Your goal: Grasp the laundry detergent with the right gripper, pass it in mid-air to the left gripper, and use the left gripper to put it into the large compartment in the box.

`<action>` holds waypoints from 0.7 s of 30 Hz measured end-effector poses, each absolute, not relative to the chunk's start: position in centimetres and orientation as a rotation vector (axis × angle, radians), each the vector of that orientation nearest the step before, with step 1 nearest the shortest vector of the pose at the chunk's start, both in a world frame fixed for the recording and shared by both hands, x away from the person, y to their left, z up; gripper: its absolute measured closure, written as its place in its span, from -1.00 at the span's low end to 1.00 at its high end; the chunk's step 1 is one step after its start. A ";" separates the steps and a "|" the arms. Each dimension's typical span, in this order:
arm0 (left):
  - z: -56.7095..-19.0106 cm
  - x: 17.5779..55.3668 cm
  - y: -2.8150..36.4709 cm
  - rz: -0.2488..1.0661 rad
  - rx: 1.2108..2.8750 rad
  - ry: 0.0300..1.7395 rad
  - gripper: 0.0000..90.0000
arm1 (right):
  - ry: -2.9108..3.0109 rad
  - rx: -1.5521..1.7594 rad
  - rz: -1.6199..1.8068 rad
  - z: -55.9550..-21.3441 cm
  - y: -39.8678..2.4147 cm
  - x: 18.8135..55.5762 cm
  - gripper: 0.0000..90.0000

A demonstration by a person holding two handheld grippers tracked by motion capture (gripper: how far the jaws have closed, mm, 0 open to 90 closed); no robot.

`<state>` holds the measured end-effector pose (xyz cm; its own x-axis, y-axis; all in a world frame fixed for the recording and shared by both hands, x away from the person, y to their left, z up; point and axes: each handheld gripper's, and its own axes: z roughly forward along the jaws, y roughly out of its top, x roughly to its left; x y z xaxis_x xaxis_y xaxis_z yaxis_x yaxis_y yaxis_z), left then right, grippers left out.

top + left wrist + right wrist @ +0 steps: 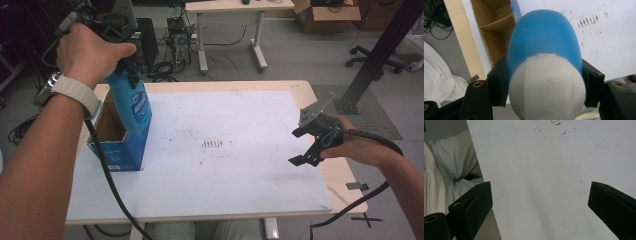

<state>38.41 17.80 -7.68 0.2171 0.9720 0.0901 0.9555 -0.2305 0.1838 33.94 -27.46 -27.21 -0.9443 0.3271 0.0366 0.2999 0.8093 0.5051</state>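
Observation:
A blue bottle [132, 105] with a white cap [547, 87] hangs cap-up in my left gripper [131, 75], which is shut on it near the top. In the left gripper view the two black jaws press on the bottle [544, 37] from both sides. Its lower end sits at the open top of a blue cardboard box [120, 155] at the table's left edge. The box's brown inside [494, 32] lies below the bottle. At the table's right edge my right gripper [296, 146] is open with nothing between its jaws [539, 202].
A white mat [225, 165] covers most of the wooden table [305, 90]; it bears small dark marks [212, 144] near the middle. A black cable [107, 180] trails from the left gripper across the mat's left side. Desks, chairs and boxes stand on the floor beyond.

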 end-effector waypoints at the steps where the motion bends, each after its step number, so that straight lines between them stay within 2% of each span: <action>1: -7.5 38.5 18.1 0.285 2.365 1.902 -0.16 | 2.938 0.511 0.807 -27.2 -27.5 34.0 -0.87; 11: -6.6 39.0 21.0 0.347 2.240 2.014 -0.16 | 2.940 0.525 0.803 -27.6 -27.5 34.4 -0.87; 21: -8.1 39.6 23.0 0.386 2.175 2.063 -0.16 | 2.941 0.531 0.799 -27.7 -27.3 34.6 -0.87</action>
